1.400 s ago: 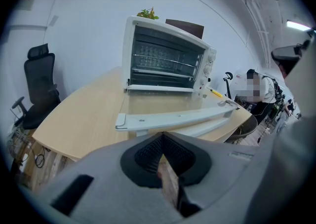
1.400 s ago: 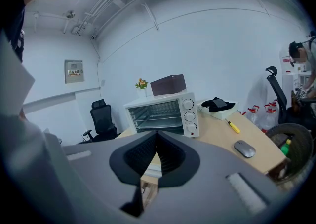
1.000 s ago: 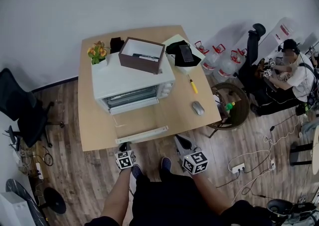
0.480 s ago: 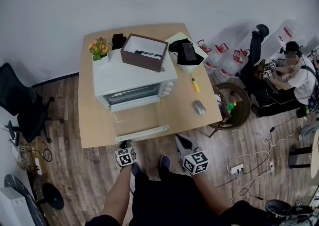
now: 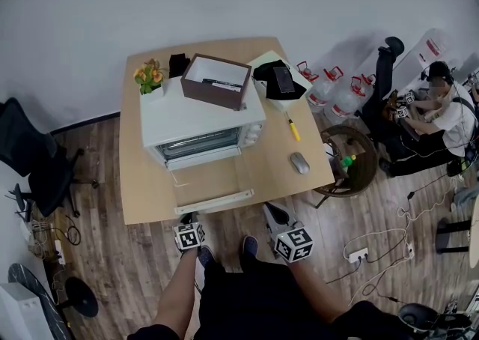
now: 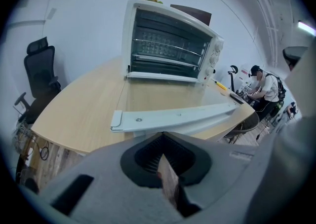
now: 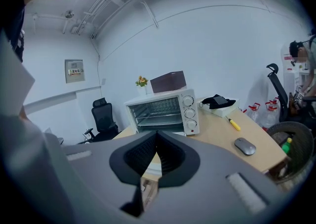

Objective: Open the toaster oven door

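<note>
- Toaster oven (image 5: 200, 123) sits mid-worktop (image 5: 142, 196), front facing the person; brown box (image 5: 217, 81) on its roof.
- Door (image 5: 209, 175) is already down – glass panel lying flat toward the near edge of the worktop, rack and cavity exposed. Task reads as done, in my judgement.
- Handle bar (image 6: 173, 118) is the door's outermost part; its long axis runs side to side, roughly along the near worktop edge.
- Left gripper (image 5: 187, 228) is held low at the person's waist, just off that edge – jaws pressed together, nothing between them. Handle lies straight ahead of it and close.
- Right gripper (image 5: 283, 230) is level with the left, off beyond the bar's right end – jaws likewise closed and empty. Oven (image 7: 163, 112) lies ahead and slightly left of it.
- Left is the nearer one, should the door need any further touch.
</note>
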`<state>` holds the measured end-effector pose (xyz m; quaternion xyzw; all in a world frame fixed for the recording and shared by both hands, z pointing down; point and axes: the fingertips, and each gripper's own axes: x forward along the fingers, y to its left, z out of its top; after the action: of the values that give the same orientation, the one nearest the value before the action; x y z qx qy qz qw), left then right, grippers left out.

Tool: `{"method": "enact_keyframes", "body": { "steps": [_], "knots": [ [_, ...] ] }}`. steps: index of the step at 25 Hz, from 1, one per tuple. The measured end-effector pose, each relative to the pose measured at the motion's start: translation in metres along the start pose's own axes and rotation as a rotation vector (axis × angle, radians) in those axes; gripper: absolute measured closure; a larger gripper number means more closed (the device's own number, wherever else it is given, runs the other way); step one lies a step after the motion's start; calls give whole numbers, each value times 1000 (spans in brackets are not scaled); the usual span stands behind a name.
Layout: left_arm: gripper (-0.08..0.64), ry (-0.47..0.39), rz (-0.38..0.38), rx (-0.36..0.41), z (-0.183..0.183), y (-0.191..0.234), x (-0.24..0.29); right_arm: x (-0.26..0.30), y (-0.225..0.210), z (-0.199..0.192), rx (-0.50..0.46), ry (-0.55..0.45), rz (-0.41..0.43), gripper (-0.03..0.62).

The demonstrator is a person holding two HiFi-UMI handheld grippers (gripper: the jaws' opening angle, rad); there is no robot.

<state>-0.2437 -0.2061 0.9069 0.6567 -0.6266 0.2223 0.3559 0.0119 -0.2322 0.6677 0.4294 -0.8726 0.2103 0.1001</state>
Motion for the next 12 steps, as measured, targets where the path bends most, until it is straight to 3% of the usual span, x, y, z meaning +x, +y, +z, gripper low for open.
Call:
{"method": "enact_keyframes", "body": {
  "steps": [9,12],
  "knots": [
    [555,-29,9,-28,-1,-1,-20,1,-3,5,26,-21,6,578],
    [555,-65,-6,-31,9,-9,-32,2,0,8,-12,-22,8,578]
  ]
}}
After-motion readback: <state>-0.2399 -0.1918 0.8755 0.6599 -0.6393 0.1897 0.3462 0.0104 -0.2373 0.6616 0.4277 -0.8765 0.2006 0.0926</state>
